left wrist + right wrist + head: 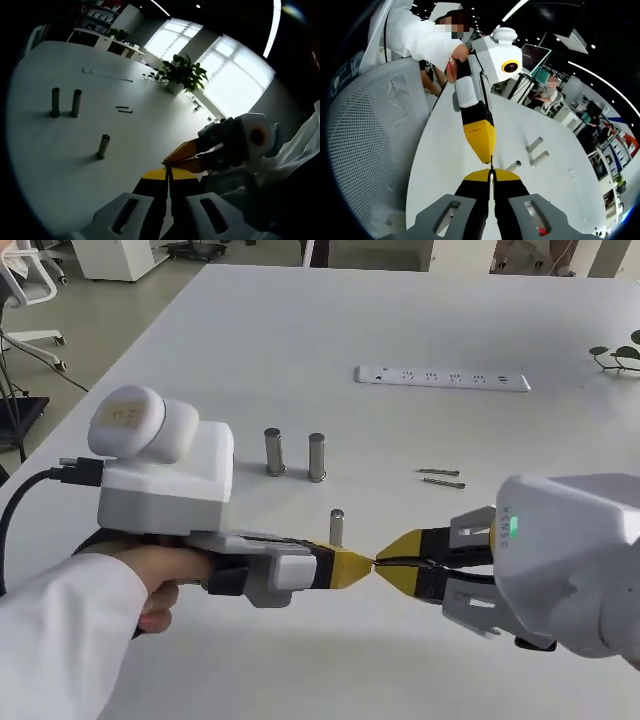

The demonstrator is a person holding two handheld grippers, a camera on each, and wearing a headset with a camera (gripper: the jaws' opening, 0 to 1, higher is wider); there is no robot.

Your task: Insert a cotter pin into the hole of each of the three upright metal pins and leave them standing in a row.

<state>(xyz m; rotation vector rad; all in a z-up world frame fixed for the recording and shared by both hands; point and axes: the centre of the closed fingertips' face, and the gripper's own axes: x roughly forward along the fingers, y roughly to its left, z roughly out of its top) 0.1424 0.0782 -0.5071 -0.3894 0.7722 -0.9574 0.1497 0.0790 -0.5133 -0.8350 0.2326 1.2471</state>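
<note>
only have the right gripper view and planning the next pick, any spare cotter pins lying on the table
observer: yes, two cotter pins lie loose on the table.
operator: where from the metal pins
observer: head view has them to the right of the two metal pins standing side by side.
operator: touching each other
observer: no, apart and roughly parallel.
</note>
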